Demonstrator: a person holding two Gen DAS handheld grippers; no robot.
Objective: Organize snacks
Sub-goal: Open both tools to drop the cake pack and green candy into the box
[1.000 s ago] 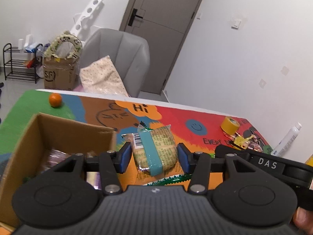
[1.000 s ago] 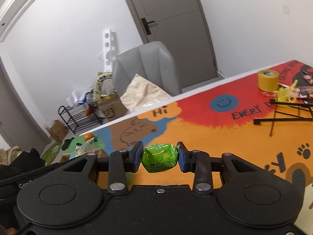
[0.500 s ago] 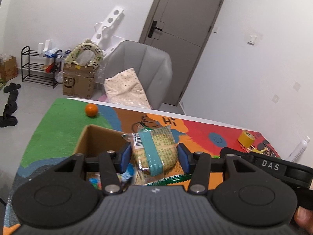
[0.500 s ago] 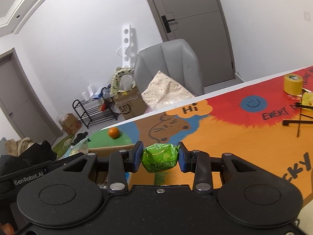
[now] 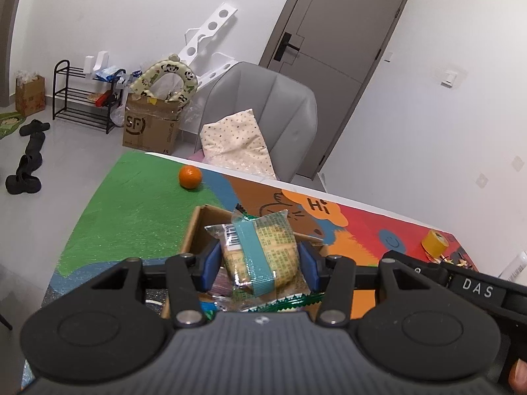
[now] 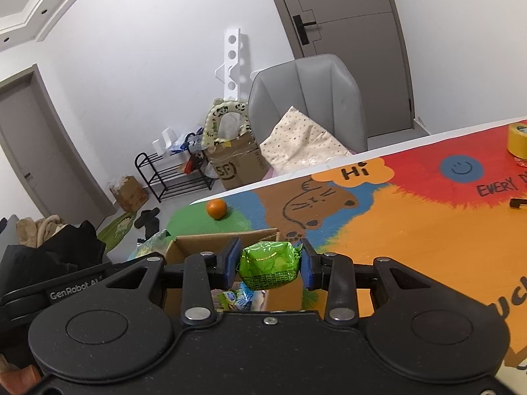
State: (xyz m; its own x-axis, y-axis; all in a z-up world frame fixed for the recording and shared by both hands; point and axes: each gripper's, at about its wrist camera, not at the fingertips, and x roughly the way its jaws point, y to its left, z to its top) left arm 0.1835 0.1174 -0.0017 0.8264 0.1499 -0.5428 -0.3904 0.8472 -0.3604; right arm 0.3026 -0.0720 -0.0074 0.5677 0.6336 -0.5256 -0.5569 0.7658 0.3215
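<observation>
My left gripper (image 5: 260, 265) is shut on a clear-wrapped biscuit packet (image 5: 263, 250) with a teal band, held above the open cardboard box (image 5: 194, 227). Several wrapped snacks lie inside the box, mostly hidden by the packet and the gripper body. My right gripper (image 6: 268, 268) is shut on a shiny green wrapped candy (image 6: 268, 265), also over the cardboard box (image 6: 210, 242). A blue and green snack packet (image 6: 238, 298) shows in the box below the candy. The left gripper's body (image 6: 75, 288) is visible at the left of the right wrist view.
An orange (image 5: 190, 177) sits on the green corner of the colourful table (image 5: 138, 210), beyond the box. A yellow tape roll (image 5: 434, 242) stands at the far right. A grey chair (image 5: 263, 112) with a dotted cushion is behind the table edge.
Both grippers have moved left across the table with their snacks still held. The box, earlier to the left of each gripper, now lies directly under both.
</observation>
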